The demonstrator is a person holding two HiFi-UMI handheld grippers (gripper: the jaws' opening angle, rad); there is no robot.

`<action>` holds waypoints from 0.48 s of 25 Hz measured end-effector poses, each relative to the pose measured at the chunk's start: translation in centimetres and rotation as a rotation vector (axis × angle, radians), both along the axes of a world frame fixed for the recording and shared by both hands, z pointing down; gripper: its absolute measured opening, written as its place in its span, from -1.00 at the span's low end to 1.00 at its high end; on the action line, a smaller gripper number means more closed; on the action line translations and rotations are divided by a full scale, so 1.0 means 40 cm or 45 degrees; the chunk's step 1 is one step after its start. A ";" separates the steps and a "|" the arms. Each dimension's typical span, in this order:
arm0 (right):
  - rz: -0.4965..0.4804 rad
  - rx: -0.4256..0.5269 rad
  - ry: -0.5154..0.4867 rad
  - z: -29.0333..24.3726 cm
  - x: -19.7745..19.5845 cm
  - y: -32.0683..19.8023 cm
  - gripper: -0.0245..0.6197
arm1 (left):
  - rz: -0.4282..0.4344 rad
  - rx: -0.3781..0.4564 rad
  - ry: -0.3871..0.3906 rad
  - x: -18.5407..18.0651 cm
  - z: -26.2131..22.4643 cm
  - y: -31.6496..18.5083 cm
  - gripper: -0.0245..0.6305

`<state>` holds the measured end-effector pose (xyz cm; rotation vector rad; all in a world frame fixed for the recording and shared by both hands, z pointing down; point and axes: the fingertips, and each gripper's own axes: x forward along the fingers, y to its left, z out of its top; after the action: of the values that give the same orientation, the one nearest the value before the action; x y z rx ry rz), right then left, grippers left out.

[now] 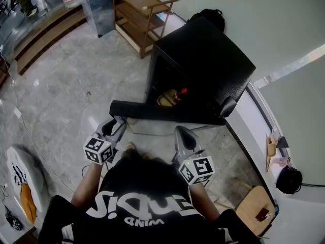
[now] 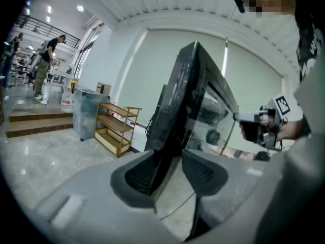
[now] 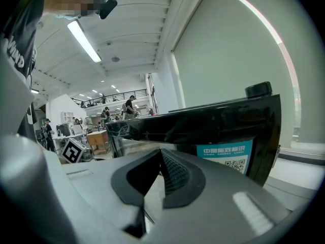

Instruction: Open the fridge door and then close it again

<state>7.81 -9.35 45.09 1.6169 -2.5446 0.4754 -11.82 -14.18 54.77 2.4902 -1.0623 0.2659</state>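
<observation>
Left gripper view: fridge door (image 2: pixel 175 111) edge between fingers (image 2: pixel 200 172)

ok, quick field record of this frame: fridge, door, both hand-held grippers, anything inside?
fridge: small, black, on the floor by the wall
fridge door: open, swung out toward the person
left hand-held gripper: door's free edge between its jaws, pads look pressed on it
right hand-held gripper: jaws together, nothing between them, near the door, contact unclear
inside: yellowish item with a red top, kind unclear
task stage: door opened, not yet closed
</observation>
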 end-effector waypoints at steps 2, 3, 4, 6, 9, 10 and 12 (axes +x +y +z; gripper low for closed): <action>0.003 0.001 0.002 0.000 0.003 -0.001 -0.93 | 0.007 0.001 -0.001 0.003 0.001 -0.013 -0.40; 0.005 0.002 0.002 0.001 0.004 0.001 -0.93 | 0.012 0.001 -0.003 0.004 0.001 -0.018 -0.40; 0.006 0.003 0.003 0.002 0.004 0.003 -0.93 | 0.017 0.002 -0.007 0.005 0.002 -0.023 -0.39; 0.009 0.003 0.004 0.003 0.004 0.002 -0.93 | 0.026 0.005 -0.013 0.009 0.002 -0.038 -0.38; 0.015 -0.001 0.000 0.000 0.010 -0.022 -0.93 | 0.033 0.007 -0.015 0.019 -0.001 -0.079 -0.37; 0.017 -0.002 -0.001 0.000 0.013 -0.031 -0.93 | 0.035 0.007 -0.015 0.023 -0.001 -0.092 -0.36; 0.023 -0.004 -0.003 0.000 0.020 -0.043 -0.93 | 0.040 0.008 -0.013 0.029 -0.001 -0.114 -0.36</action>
<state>8.60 -11.06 45.11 1.6409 -2.5318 0.4829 -10.65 -18.74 54.74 2.5152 -1.0305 0.2857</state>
